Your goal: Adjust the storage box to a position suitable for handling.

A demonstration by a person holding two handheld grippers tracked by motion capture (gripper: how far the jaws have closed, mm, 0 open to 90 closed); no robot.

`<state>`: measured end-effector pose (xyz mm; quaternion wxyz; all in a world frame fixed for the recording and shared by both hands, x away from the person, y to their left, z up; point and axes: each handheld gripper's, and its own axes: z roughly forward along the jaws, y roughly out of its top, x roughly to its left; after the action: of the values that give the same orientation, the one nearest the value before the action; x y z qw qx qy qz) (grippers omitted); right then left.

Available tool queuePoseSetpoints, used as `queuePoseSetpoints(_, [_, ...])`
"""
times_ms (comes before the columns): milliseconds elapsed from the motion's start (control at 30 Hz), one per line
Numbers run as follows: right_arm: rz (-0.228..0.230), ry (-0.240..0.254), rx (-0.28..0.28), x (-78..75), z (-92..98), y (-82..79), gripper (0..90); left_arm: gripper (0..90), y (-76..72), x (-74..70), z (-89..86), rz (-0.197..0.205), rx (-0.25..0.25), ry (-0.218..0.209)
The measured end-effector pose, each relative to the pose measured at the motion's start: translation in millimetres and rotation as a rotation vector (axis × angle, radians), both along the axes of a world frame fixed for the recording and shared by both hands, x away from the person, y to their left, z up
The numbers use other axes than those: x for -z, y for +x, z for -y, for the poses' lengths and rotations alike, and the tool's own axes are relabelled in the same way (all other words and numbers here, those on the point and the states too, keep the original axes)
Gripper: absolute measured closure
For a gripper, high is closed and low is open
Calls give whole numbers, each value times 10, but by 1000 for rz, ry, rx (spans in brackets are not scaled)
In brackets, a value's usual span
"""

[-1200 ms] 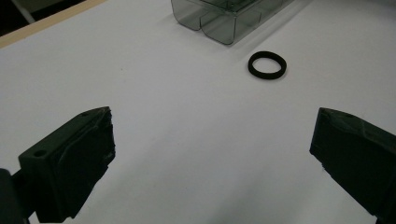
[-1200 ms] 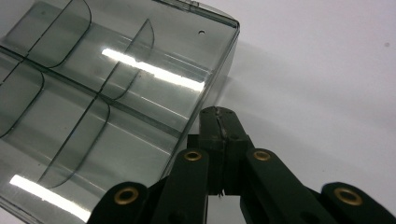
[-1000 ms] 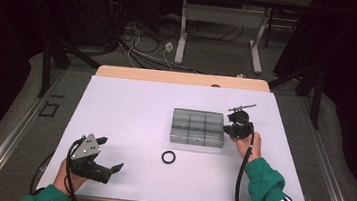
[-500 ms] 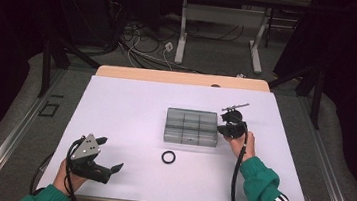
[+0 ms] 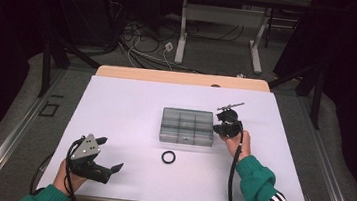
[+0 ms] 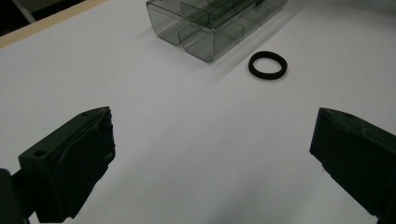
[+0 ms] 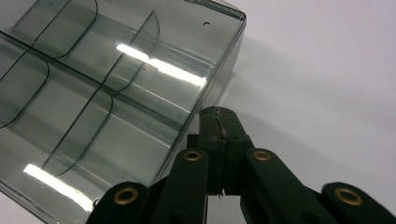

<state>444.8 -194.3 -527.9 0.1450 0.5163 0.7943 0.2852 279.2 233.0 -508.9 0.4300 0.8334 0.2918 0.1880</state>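
Box shifted left since the earlier frames, right gripper clenched empty against its right edge. Left gripper released, idle. Ring lies just in front of box.

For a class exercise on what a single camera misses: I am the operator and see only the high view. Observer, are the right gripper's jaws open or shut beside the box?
Observer: Shut. In the right gripper view, the right gripper has its jaws pressed together, tips right beside the clear box wall.
Operator: Anything in the compartments there?
Observer: Those that view shows look empty.
Operator: And the left gripper?
Observer: In its own view the left gripper is open with nothing between its jaws; the black ring lies ahead.
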Motion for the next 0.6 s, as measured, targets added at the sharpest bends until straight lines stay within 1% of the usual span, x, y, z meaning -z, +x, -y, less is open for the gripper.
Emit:
queuePoseSetpoints(100, [-4, 1, -2, 1, -20, -1, 900, 0, 1, 1, 1, -2, -1, -2])
queuePoseSetpoints(167, [5, 0, -5, 2, -43, 6, 900, 0, 0, 2, 1, -3, 0, -2])
queuePoseSetpoints(200, [-13, 1, -2, -5, -56, 4, 900, 0, 1, 0, -1, 0, 0, 0])
queuePoseSetpoints(233, [0, 0, -8, 3, -60, 10, 900, 0, 1, 0, -1, 0, 0, 0])
queuePoseSetpoints(267, [-1, 8, -6, 4, -73, 10, 900, 0, 0, 0, -1, 0, 1, 0])
queuePoseSetpoints(300, [18, 21, -8, 19, -80, 16, 900, 0, -1, -1, -3, 0, 2, -1])
queuePoseSetpoints(333, [18, 21, -8, 19, -80, 16, 900, 0, -1, -1, -3, 0, 2, -1])
queuePoseSetpoints(367, [4, -1, -9, 1, -93, 15, 900, 0, 1, 0, -3, 0, 2, 0])
queuePoseSetpoints(600, [8, 0, -15, 0, -143, 24, 900, 0, 1, 0, -1, 0, 1, -1])
